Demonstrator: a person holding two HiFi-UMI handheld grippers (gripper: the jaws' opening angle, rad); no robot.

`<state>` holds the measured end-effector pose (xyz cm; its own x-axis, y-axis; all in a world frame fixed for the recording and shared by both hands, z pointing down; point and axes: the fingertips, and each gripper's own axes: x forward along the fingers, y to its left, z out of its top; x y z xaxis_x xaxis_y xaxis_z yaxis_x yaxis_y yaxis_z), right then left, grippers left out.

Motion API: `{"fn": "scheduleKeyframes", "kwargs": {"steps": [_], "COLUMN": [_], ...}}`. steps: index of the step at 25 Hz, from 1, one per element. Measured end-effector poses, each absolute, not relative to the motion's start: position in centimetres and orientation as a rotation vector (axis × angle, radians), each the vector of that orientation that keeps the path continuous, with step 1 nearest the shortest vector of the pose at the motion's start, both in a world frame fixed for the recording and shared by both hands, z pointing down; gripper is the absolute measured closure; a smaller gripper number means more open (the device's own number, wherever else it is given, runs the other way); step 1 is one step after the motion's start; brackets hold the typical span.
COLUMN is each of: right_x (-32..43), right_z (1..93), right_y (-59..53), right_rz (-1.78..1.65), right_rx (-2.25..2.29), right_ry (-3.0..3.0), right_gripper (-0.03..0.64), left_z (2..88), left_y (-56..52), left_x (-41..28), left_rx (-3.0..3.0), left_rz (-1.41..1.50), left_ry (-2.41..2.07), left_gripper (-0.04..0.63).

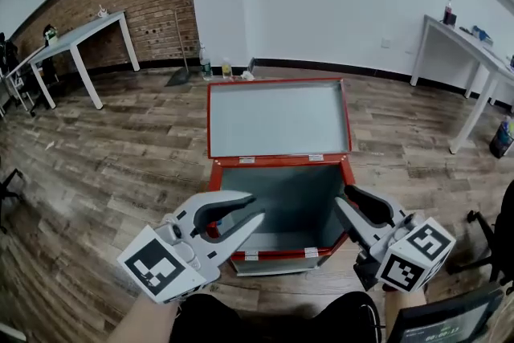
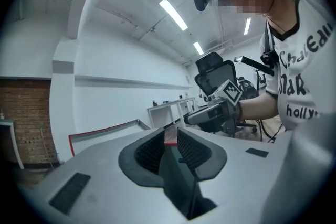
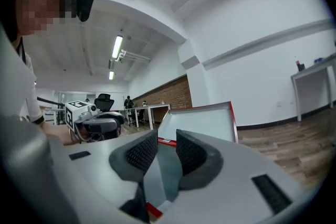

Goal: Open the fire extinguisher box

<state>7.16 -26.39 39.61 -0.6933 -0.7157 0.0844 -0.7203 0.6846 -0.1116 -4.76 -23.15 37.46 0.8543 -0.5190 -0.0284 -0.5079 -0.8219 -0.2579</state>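
The fire extinguisher box (image 1: 348, 173) stands on the wood floor, red-framed with a grey inside. Its lid (image 1: 277, 118) is swung up and back, and no extinguisher shows inside. My left gripper (image 1: 257, 207) hovers at the box's front left corner, its jaws a narrow gap apart with nothing between them. My right gripper (image 1: 344, 197) hovers at the front right corner, jaws apart and empty. The left gripper view shows its own jaws (image 2: 170, 134), the lid (image 2: 105, 131) and the right gripper (image 2: 210, 113). The right gripper view shows its own jaws (image 3: 167, 139), the lid (image 3: 202, 123) and the left gripper (image 3: 97, 123).
A white table (image 1: 88, 32) stands by the brick wall at the left, and another (image 1: 462, 44) at the right. Bottles (image 1: 205, 64) and a dustpan (image 1: 178, 75) sit by the far wall. An office chair (image 1: 498, 237) is at the right edge, a screen (image 1: 450, 321) at the bottom right.
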Motion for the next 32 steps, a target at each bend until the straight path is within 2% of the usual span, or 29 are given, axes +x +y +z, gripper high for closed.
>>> {"fn": "scheduleKeyframes", "kwargs": {"steps": [4,7,17,23,25,32], "right_x": [7.1,7.5,9.7,9.4,9.2,9.2], "right_z": [41.6,43.4,44.7,44.3,44.5,43.9], "right_y": [-24.5,-23.5,-22.4,-21.6,-21.4,-20.9], "right_rz": [0.434,0.537,0.528,0.43,0.397,0.372], "right_rx": [1.237,1.235,1.289,1.284,1.268,1.252], "right_ry": [-2.883,-2.884,-2.825,-2.817,-2.796,-2.832], "right_gripper": [0.506,0.506,0.521,0.526,0.559,0.561], "left_z": [39.4,42.0,43.4,43.1,43.1,43.0], "left_y": [-21.0,-20.1,-19.3,-19.1,-18.9,-18.2], "left_x": [-6.1,-7.0,-9.0,-8.3,-7.7,-6.8], "left_rx": [-2.851,-2.89,-2.958,-2.957,-2.962,-2.965], "left_rz": [0.037,0.007,0.138,0.16,0.157,0.144], "left_ry": [0.906,0.945,1.063,1.065,1.048,1.01], "left_gripper": [0.517,0.517,0.528,0.528,0.528,0.528]}}
